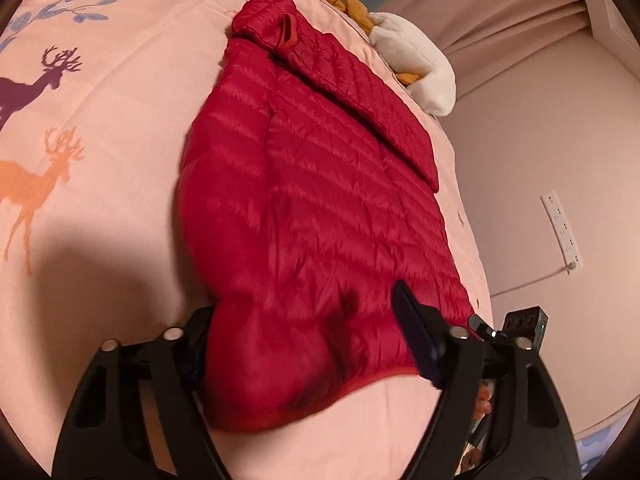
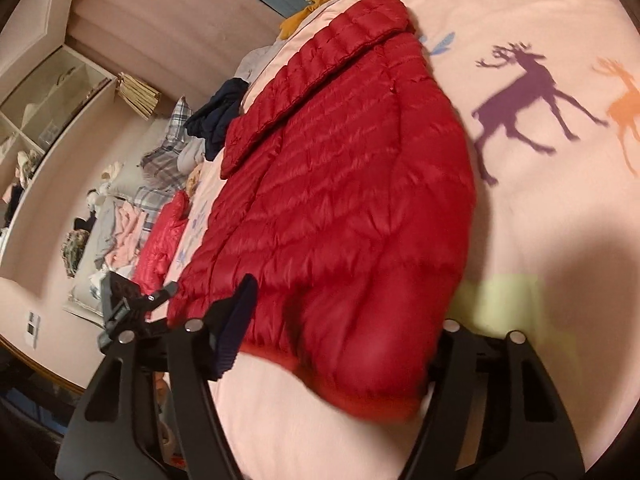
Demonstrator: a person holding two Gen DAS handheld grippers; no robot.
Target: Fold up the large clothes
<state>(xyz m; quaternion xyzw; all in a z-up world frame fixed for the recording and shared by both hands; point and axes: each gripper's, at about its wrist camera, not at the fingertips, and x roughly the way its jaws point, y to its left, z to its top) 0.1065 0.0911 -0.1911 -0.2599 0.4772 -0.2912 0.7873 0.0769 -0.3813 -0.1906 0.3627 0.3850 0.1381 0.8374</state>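
A red quilted puffer jacket point(image 1: 320, 184) lies flat on a pink bedsheet point(image 1: 120, 120) printed with deer, its sleeves folded in and its collar at the far end. My left gripper point(image 1: 304, 308) straddles one bottom corner of the hem. One finger point(image 1: 416, 340) rests on top of the fabric and the other is hidden behind the bulging edge. My right gripper point(image 2: 348, 304) straddles the other bottom corner of the jacket point(image 2: 340, 168) the same way, with one finger point(image 2: 236, 320) showing. Both sets of jaws stand wide with fabric between them.
A white and orange plush toy point(image 1: 416, 64) lies beyond the collar. A dark garment point(image 2: 218, 116), a second red jacket point(image 2: 164, 236) and a heap of clothes point(image 2: 116, 232) sit along the bed's far side. A shelf unit point(image 2: 44, 100) and a wall power strip point(image 1: 560, 232) stand past them.
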